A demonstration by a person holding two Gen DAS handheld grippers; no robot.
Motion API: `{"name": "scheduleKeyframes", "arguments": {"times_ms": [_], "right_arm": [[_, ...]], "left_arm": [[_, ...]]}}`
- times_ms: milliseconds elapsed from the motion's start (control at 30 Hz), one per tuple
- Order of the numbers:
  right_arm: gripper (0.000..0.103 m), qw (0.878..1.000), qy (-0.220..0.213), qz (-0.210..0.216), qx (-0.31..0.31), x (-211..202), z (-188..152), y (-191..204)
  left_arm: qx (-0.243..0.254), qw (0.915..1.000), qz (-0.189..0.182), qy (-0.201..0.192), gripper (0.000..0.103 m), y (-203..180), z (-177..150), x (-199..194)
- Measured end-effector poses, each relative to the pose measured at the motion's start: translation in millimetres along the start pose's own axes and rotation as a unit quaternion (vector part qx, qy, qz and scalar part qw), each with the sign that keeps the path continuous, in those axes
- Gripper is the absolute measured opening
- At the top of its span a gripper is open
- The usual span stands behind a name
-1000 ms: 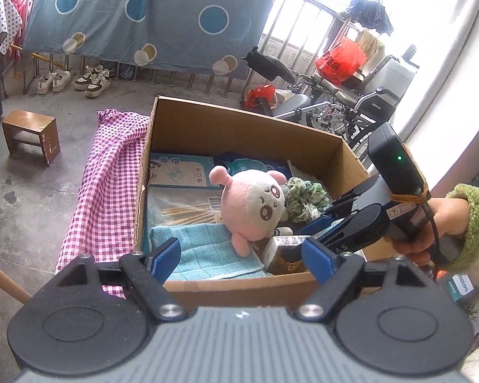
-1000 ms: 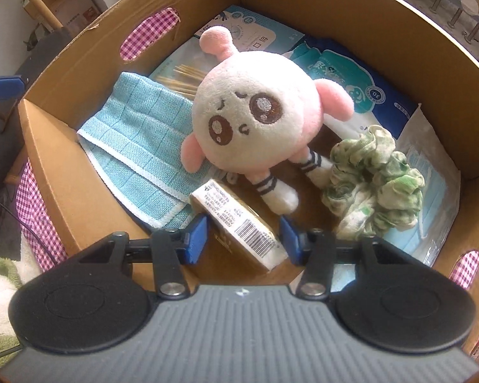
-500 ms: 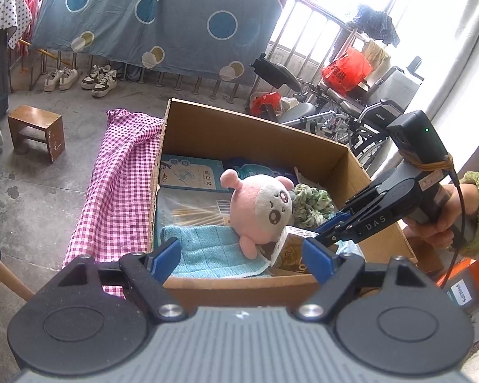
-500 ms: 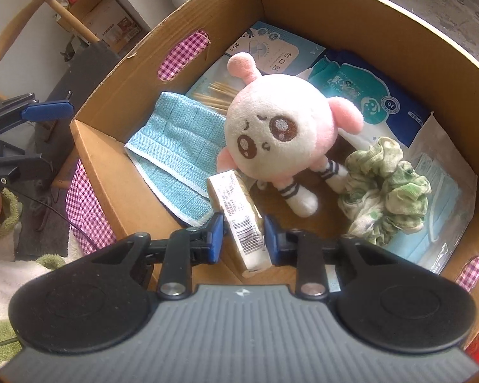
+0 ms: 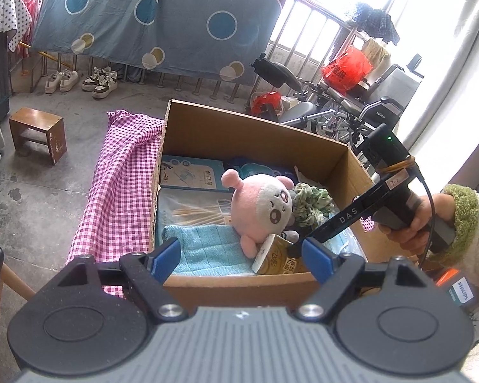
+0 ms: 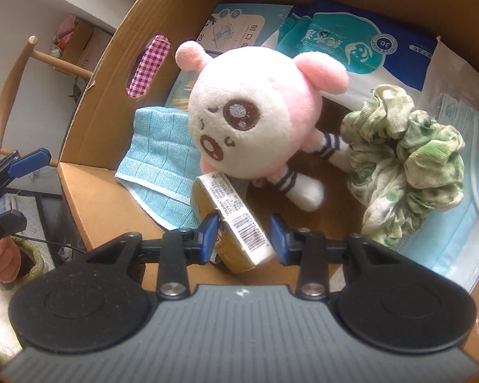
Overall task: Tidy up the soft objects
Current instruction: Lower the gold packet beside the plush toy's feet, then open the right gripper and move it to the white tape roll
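From the left wrist, my left claw (image 5: 236, 260) hangs spread wide and empty before the cardboard box (image 5: 239, 282); the pink plush (image 5: 260, 206) lies mid-box. From the right wrist, my right claw (image 6: 244, 234) straddles the small carton (image 6: 231, 220), jaws just opening, right pad clear; green scrunchie (image 6: 405, 162) sits right, blue towel (image 6: 158, 162) left.

Daylight floods in from the window (image 5: 306, 28) at the upper right of the left wrist view, blown out to white there and along the curtain (image 5: 456, 95). The floor (image 5: 32, 191) and cardboard box (image 5: 245, 134) are evenly lit with soft shadows. Both fisheye views bend straight lines at the edges, with dark corners. The right wrist view is sharp on the plush toy (image 6: 255, 118), softer toward its rim.
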State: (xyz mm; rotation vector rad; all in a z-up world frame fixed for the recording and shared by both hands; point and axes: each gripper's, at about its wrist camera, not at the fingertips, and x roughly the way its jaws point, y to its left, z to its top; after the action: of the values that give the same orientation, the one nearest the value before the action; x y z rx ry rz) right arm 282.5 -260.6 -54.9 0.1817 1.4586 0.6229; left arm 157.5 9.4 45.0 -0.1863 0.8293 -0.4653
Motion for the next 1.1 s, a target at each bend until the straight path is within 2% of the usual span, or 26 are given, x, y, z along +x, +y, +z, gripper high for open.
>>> {"name": "scheduleKeyframes", "arguments": {"times_ms": [33, 200, 333, 533, 700, 800, 900, 1033, 1100], "right_arm": [[0.041, 1.0, -0.006, -0.005, 0.006, -3.3, -1.0, -1.8], [0.041, 0.999, -0.032, -0.008, 0.02, -17.2, -5.9, -9.8], [0.041, 0.999, -0.044, 0.003, 0.023, -8.4, -7.0, -9.3], [0.042, 1.0, -0.013, -0.003, 0.029, 19.7, -5.5, -1.7], [0.043, 0.998, -0.023, -0.018, 0.052, 4.7, -11.1, -3.2], [0.048, 0.996, -0.067, -0.005, 0.063, -27.9, -30.1, -3.3], [0.053, 0.989, -0.133, 0.013, 0.063, -68.0, -62.7, 2.1], [0.056, 0.968, -0.235, 0.049, 0.078, -116.1, -133.8, 9.1], [0.056, 0.957, -0.267, 0.059, 0.092, -127.1, -166.4, 7.6]], "left_arm": [[0.0, 1.0, -0.001, 0.0, 0.084, -0.1, 0.1, 0.3], [0.005, 1.0, -0.003, 0.0, 0.084, -4.4, -1.2, -0.7], [0.008, 1.0, -0.002, 0.0, 0.084, -8.7, -3.3, -3.6], [0.014, 0.9999, -0.003, 0.005, 0.084, -17.6, -6.5, -5.2], [0.03, 0.9995, -0.003, 0.006, 0.084, -28.8, -9.5, -5.9], [0.041, 0.9991, -0.01, 0.009, 0.085, -35.1, -11.1, -4.4], [0.056, 0.9979, -0.027, 0.018, 0.086, -45.7, -13.9, -0.5], [0.089, 0.9939, -0.056, 0.034, 0.086, -66.1, -21.7, 8.1], [0.106, 0.9904, -0.076, 0.047, 0.086, -77.4, -26.5, 13.5]]}}
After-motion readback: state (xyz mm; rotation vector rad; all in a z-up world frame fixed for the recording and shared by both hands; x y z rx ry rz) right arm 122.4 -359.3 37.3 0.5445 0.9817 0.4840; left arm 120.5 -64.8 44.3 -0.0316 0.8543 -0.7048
